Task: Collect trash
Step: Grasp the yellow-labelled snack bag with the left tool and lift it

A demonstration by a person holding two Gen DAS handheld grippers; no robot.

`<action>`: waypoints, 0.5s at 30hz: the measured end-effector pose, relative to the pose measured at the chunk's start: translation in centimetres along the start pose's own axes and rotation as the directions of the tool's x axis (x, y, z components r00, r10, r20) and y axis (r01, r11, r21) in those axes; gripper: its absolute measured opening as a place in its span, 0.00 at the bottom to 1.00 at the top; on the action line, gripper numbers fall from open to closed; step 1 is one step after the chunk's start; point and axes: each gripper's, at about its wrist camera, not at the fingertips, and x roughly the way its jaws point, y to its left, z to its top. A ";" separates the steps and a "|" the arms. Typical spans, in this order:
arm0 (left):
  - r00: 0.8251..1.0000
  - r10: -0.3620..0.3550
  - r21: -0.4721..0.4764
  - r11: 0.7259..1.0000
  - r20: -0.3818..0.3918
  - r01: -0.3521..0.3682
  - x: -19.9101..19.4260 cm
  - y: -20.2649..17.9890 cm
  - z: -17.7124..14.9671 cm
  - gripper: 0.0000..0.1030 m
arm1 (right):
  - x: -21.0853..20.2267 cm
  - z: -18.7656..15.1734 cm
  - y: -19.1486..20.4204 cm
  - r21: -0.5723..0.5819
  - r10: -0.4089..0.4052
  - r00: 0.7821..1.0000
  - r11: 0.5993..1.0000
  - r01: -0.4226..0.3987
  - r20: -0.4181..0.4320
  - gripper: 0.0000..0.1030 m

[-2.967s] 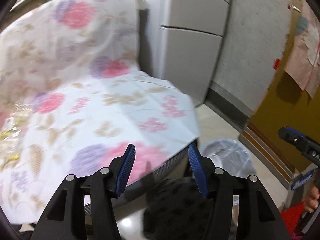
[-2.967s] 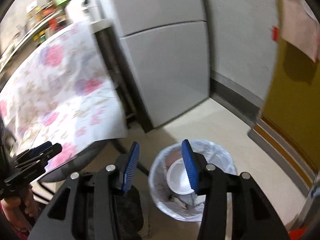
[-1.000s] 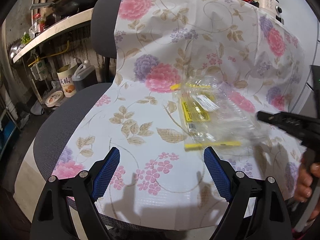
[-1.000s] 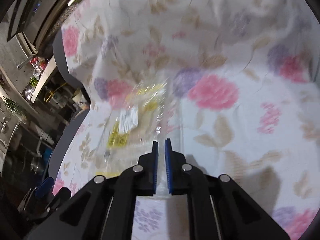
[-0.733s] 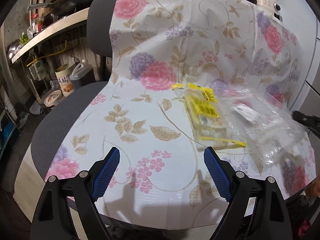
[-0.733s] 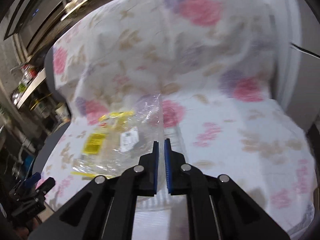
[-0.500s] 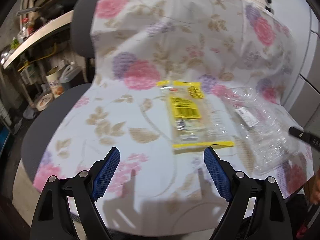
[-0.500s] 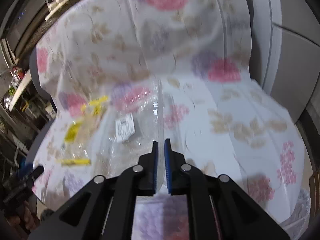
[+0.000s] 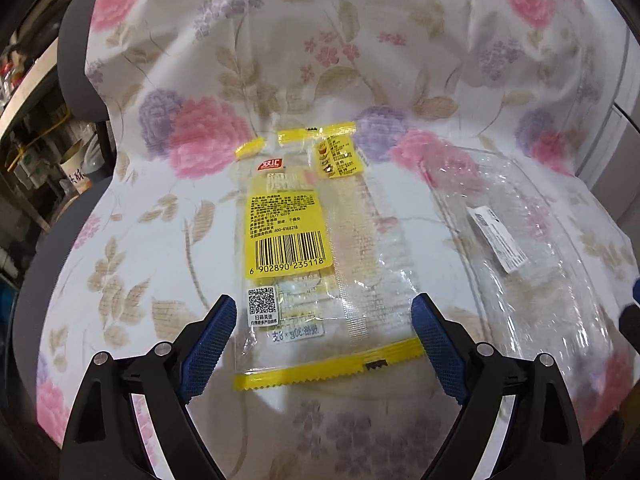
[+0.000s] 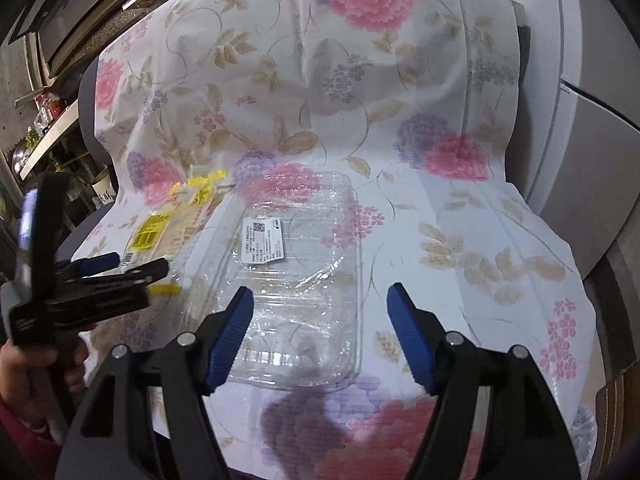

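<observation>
Left wrist: wrapper (image 9: pixel 320 240) lengthwise, barcode upright

In the left wrist view the right tool (image 9: pixel 632 312) is only a dark blur cut by the frame edge, beside the clear tray (image 9: pixel 532 248). The tray label (image 9: pixel 496 238) print is too small to read. The left tool (image 10: pixel 116 268) hides part of the wrapper (image 10: pixel 160 228).
</observation>
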 end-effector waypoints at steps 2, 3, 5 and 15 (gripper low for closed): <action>1.000 -0.012 -0.008 1.000 0.000 0.012 0.2 0.1 0.0 0.86 | 0.0 -0.2 -0.2 0.004 0.001 1.000 1.000 -0.001 -0.002 0.66; 1.000 -0.015 -0.005 1.000 0.003 0.015 0.3 0.1 -0.1 0.86 | 0.0 -0.3 -0.4 0.011 0.003 1.000 1.000 -0.003 -0.006 0.66; 1.000 -0.021 0.013 1.000 0.004 0.021 0.5 -0.2 -0.4 0.83 | 0.2 -0.5 -0.8 0.028 0.009 1.000 1.000 -0.009 -0.011 0.66; 0.993 -0.008 0.046 0.999 0.115 0.002 -1.8 1.2 -0.7 0.06 | -0.8 -1.3 -0.5 0.030 0.000 1.000 1.000 0.000 -0.009 0.66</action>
